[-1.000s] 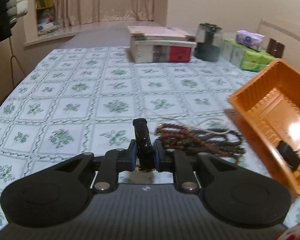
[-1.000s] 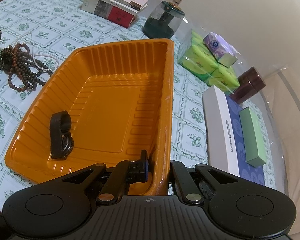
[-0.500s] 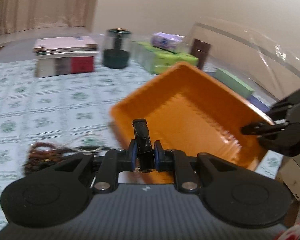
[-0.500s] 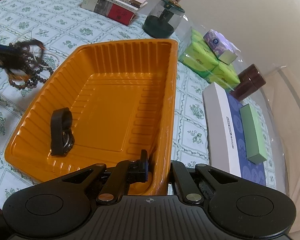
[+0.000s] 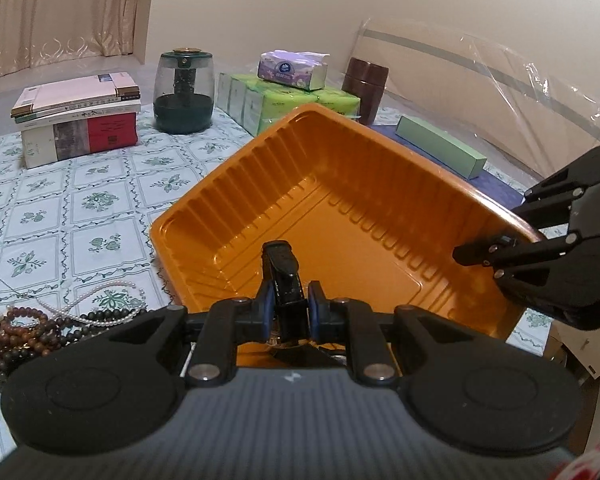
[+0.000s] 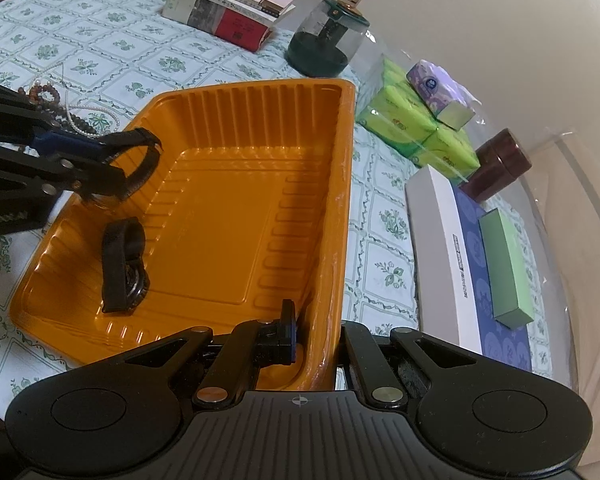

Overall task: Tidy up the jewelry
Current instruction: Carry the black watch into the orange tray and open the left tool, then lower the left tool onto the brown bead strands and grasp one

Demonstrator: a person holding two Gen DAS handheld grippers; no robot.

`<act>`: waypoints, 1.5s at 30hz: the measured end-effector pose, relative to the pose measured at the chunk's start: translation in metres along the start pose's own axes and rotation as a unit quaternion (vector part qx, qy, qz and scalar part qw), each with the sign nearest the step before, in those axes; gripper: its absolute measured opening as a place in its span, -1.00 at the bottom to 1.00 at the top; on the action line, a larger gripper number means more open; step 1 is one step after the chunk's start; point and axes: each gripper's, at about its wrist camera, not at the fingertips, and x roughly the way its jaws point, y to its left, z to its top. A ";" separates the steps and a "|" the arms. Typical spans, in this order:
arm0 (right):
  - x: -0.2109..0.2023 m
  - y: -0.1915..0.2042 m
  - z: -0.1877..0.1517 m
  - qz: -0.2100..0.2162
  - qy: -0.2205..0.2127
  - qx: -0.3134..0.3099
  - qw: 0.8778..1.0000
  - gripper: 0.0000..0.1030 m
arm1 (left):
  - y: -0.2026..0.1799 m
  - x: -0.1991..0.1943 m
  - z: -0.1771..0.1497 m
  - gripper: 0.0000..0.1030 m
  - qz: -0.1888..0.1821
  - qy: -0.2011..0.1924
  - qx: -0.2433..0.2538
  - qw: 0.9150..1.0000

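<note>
My left gripper (image 5: 287, 307) is shut on a black watch (image 5: 283, 276) and holds it above the near corner of the orange tray (image 5: 340, 208). In the right wrist view the left gripper (image 6: 80, 160) comes in from the left with the watch strap (image 6: 146, 156) looping off its tip over the tray (image 6: 240, 208). Another black watch (image 6: 122, 264) lies on the tray floor. My right gripper (image 6: 314, 344) is shut on the tray's near right rim. Bead necklaces (image 5: 40, 326) and a pearl string (image 5: 96, 292) lie on the tablecloth left of the tray.
Stacked books (image 5: 76, 120), a green-based glass jar (image 5: 184, 90), green tissue packs (image 5: 284, 104), a brown canister (image 5: 366, 88) and a green box (image 5: 440, 146) on a long white-and-blue box (image 6: 460, 256) stand behind and right of the tray.
My left gripper has swung right from the beads with the watch and now hovers over the tray. The right gripper keeps hold of the tray rim.
</note>
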 end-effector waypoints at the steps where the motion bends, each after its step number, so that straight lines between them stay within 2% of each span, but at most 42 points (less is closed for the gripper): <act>1: 0.000 0.000 0.000 0.000 0.000 0.000 1.000 -0.92 | 0.000 0.002 0.000 -0.70 0.000 0.001 0.000 1.000; 3: 0.000 0.000 0.000 0.000 0.000 0.001 1.000 -0.92 | -0.001 0.005 0.000 -0.67 0.007 0.003 0.001 1.000; 5: 0.000 0.000 0.000 0.000 0.000 0.001 1.000 -0.92 | -0.001 0.005 0.001 -0.32 0.014 0.002 0.000 1.000; 11: 0.001 0.001 -0.001 0.001 0.001 0.001 1.000 -0.92 | 0.009 -0.013 0.001 -0.29 0.016 -0.009 -0.016 1.000; 14: 0.000 0.001 -0.001 0.001 0.000 0.000 1.000 -0.92 | 0.018 -0.027 -0.002 -0.17 0.033 -0.020 -0.019 0.999; 19: 0.001 0.001 -0.001 0.000 0.001 -0.001 1.000 -0.92 | 0.040 -0.049 -0.012 -0.16 0.074 -0.024 -0.018 0.997; 34: 0.000 0.002 -0.001 0.000 0.004 -0.003 1.000 -0.92 | 0.109 -0.091 -0.042 -0.16 0.159 -0.020 -0.079 0.984; 40: 0.000 0.003 -0.001 -0.001 0.003 -0.005 1.000 -0.92 | 0.129 -0.098 -0.053 -0.16 0.194 -0.016 -0.091 0.977; 45: 0.000 0.003 -0.001 -0.001 0.004 -0.005 1.000 -0.92 | 0.137 -0.095 -0.061 -0.17 0.210 -0.008 -0.086 0.974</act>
